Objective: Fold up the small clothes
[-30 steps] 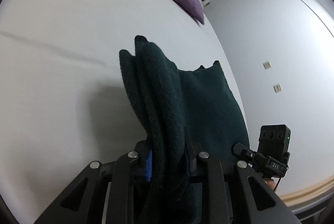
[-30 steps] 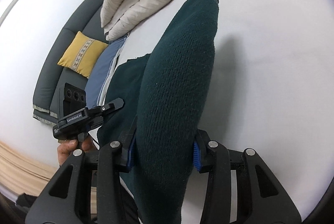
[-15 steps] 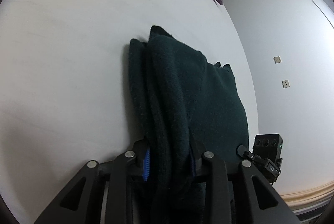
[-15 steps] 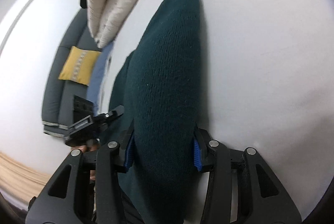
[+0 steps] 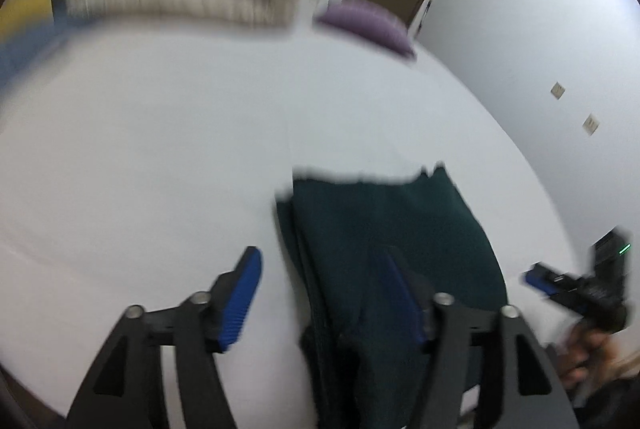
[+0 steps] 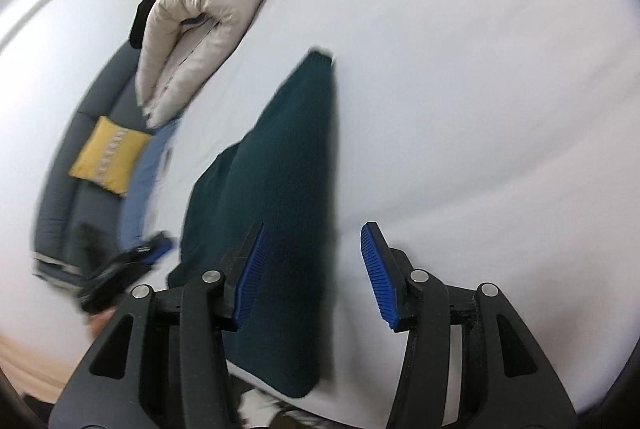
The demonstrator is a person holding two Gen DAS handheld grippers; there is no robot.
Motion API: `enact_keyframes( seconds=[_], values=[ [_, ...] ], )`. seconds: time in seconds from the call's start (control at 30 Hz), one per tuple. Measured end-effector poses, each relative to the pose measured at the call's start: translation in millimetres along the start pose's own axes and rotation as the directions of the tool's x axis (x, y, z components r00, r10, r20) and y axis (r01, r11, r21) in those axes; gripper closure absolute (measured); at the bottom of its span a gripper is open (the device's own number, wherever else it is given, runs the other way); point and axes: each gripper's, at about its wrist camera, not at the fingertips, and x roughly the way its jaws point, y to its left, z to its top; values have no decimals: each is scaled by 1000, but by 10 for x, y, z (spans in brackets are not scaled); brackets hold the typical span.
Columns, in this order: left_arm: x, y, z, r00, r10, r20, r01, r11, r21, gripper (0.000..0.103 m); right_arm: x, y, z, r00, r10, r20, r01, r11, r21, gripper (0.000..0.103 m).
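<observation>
A dark green knitted garment (image 5: 384, 241) lies folded flat on the white bed sheet (image 5: 160, 149). It also shows in the right wrist view (image 6: 288, 181) as a long folded strip. My left gripper (image 5: 324, 293) is open and empty just above the garment's near left edge, its blue pads spread wide. My right gripper (image 6: 316, 269) is open and empty above the garment's near end; the cloth runs under its left pad. The right gripper shows at the right edge of the left wrist view (image 5: 576, 285).
A rolled beige duvet (image 6: 200, 25) and a purple pillow (image 5: 368, 25) lie at the far end of the bed. A grey sofa with a yellow cushion (image 6: 108, 161) stands beside the bed. A white wall (image 5: 540, 29) runs along the other side.
Both grippers have opened and let go of the green garment, which now lies flat on the sheet. Both have lifted and pulled back from it.
</observation>
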Motion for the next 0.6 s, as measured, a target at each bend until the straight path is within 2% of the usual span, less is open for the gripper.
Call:
enact_keyframes(
  seconds=[0.03, 0.07, 0.1, 0.13, 0.2, 0.23, 0.3, 0.37, 0.4, 0.43, 0.47, 0.5, 0.53, 0.57, 0.6],
  values=[
    [-157, -104, -9, 997, 40, 63, -42, 998, 36, 20, -130, 102, -2, 999, -20, 27, 21, 999, -46, 56],
    [-340, -210, -34, 987, 83, 140, -92, 994, 59, 14, -244, 208, -12, 997, -44, 55, 49, 995, -91, 55],
    [-523, -302, -73, 969, 117, 218, -134, 989, 60, 3, -361, 385, -39, 992, -81, 98, 96, 983, -155, 55],
    [-626, -370, -87, 954, 130, 270, -152, 987, 59, 0, -419, 509, -25, 987, -103, 125, 126, 973, -193, 54],
    [-937, -522, -164, 905, 141, 401, -189, 978, 83, 0, -557, 806, -39, 971, -145, 188, 192, 946, -260, 53],
    [-1009, -559, -126, 891, 145, 429, -206, 974, 98, 0, -645, 944, -77, 959, -169, 229, 233, 927, -294, 50],
    [-1176, -757, -126, 843, 197, 501, -294, 948, 122, 0, -814, 1203, -158, 936, -179, 304, 284, 894, -346, 42],
    [-1326, -897, -134, 782, 251, 571, -385, 914, 125, 0, -871, 1502, -96, 911, -172, 375, 317, 873, -370, 23],
    [-1393, -960, -139, 745, 276, 607, -429, 895, 120, 0, -1006, 1601, -151, 883, -158, 442, 343, 860, -379, 19],
    [-1435, -1007, -148, 713, 318, 625, -478, 873, 100, 0, -1112, 1690, -191, 861, -147, 486, 360, 852, -381, 11],
    [-1450, -1025, -117, 696, 381, 609, -525, 848, 69, 0, -1225, 1751, -238, 835, -137, 533, 381, 843, -380, 1],
    [-1426, -1052, -52, 709, 399, 582, -530, 845, 67, 0, -1348, 1829, -290, 792, -132, 596, 415, 832, -368, 0],
    [-1404, -1017, 9, 752, 368, 547, -483, 872, 77, 0, -1424, 1911, -325, 769, -130, 626, 434, 825, -361, 0],
    [-1378, -983, 39, 772, 362, 522, -461, 885, 67, 0, -1493, 1992, -351, 747, -128, 653, 453, 816, -358, 0],
    [-1330, -967, 54, 776, 376, 506, -464, 884, 56, 0, -1527, 2069, -361, 738, -128, 662, 464, 809, -360, 0]
  ],
)
